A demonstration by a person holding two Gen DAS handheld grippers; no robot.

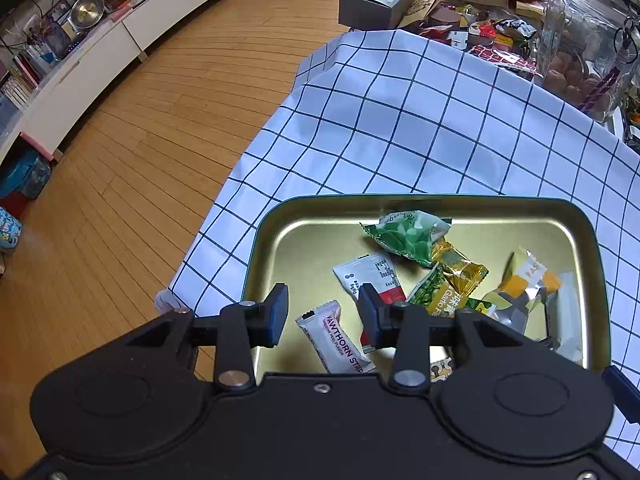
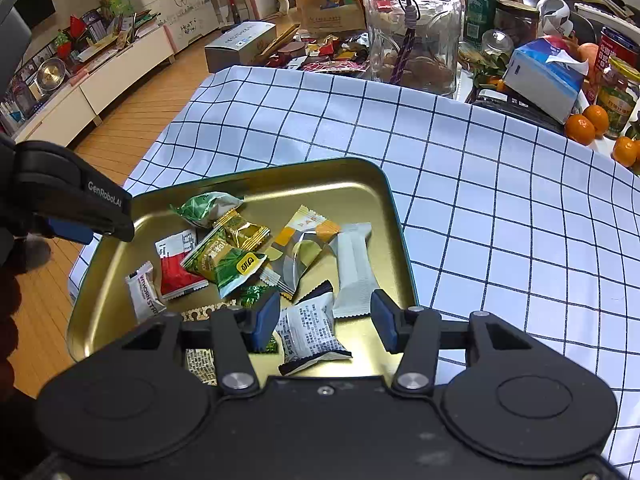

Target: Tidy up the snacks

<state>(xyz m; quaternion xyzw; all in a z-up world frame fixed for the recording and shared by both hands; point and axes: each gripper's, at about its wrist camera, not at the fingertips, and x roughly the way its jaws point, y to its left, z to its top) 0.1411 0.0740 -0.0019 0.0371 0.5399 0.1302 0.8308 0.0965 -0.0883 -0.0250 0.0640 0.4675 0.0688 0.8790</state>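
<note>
Both grippers hang over the near end of the gold tin tray (image 2: 384,184), jaws apart, nothing held. Right gripper (image 2: 325,320): a white printed packet (image 2: 312,330) lies in the tray in the gap between its fingers, pads not pressing it as far as I can see. Left gripper (image 1: 323,312): hawthorn strip packet (image 1: 334,336) lies in the tray below the gap, not gripped. Snacks are all loose in the tray: red-and-white sachet (image 2: 178,266), green pea packet (image 2: 224,264), gold candy (image 2: 242,232), green-white candy (image 2: 206,208), yellow pastry packet (image 2: 308,228), long grey bar (image 2: 354,268). Tray sits on a checked tablecloth (image 2: 500,208), near its left edge. Further back, past the cloth: glass jar (image 2: 414,28), grey box (image 2: 240,44), tissue box (image 2: 546,74), oranges (image 2: 588,122), general clutter.
</note>
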